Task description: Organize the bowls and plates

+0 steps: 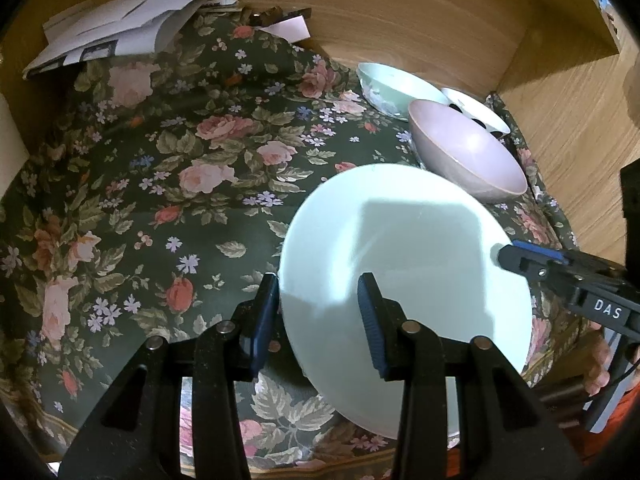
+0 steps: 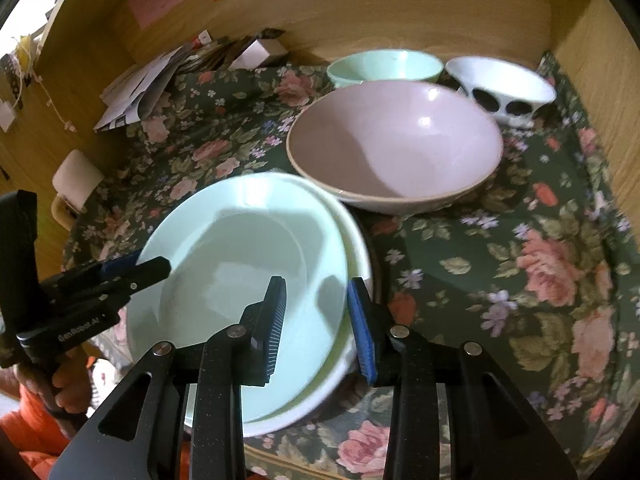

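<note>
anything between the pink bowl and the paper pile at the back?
Only bare floral cloth between pink bowl and paper pile; right wrist view shows it.

— Where do the plates sit?
— The pale green round plate [image 2: 240, 280] lies on a white plate [image 2: 356, 248], near the front of the floral-cloth bench [image 2: 520, 260].
— And behind?
— The pink ceramic bowl [image 2: 394, 146]; behind it, a mint bowl [image 2: 384, 66] left, a white black-spotted bowl [image 2: 502, 86] right. Folded white papers [image 2: 140, 88] lie back-left.
</note>
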Demonstrator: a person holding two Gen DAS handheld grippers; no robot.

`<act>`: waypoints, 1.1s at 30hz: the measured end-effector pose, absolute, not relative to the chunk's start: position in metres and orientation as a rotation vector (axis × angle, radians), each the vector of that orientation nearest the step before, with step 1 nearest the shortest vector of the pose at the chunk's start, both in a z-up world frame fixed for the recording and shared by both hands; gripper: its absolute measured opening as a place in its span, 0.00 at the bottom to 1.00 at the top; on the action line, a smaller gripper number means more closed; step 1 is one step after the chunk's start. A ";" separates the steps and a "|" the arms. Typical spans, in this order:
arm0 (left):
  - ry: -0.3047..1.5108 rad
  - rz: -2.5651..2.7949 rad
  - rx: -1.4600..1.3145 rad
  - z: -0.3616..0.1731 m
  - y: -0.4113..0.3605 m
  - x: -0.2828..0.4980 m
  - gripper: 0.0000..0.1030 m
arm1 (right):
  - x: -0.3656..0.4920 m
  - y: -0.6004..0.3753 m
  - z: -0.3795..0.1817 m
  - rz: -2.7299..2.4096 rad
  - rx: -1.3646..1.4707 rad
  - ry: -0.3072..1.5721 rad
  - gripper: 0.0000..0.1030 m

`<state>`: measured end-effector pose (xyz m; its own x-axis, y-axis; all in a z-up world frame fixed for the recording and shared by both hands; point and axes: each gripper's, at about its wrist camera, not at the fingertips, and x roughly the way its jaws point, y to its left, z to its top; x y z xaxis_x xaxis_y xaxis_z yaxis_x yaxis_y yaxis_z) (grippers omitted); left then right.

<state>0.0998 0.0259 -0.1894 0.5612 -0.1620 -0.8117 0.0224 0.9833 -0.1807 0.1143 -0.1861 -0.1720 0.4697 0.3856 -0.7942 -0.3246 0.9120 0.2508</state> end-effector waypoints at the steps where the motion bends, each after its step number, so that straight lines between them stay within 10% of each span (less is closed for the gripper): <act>1: 0.970 -0.106 -0.152 -0.189 0.026 0.100 0.39 | 0.113 -0.188 -0.170 0.427 0.060 0.982 0.33; 19: 0.807 -0.088 -0.033 -0.120 0.009 0.096 0.73 | 0.101 -0.222 -0.109 0.346 0.125 0.762 0.73; 33: 0.733 -0.135 0.013 -0.101 -0.027 0.142 0.88 | 0.129 -0.245 -0.101 0.288 0.120 0.713 0.81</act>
<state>0.1421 -0.0270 -0.1014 0.7348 -0.1179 -0.6679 0.1272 0.9913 -0.0351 0.1286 -0.2448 -0.1008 0.7191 0.3005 -0.6265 -0.2195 0.9537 0.2055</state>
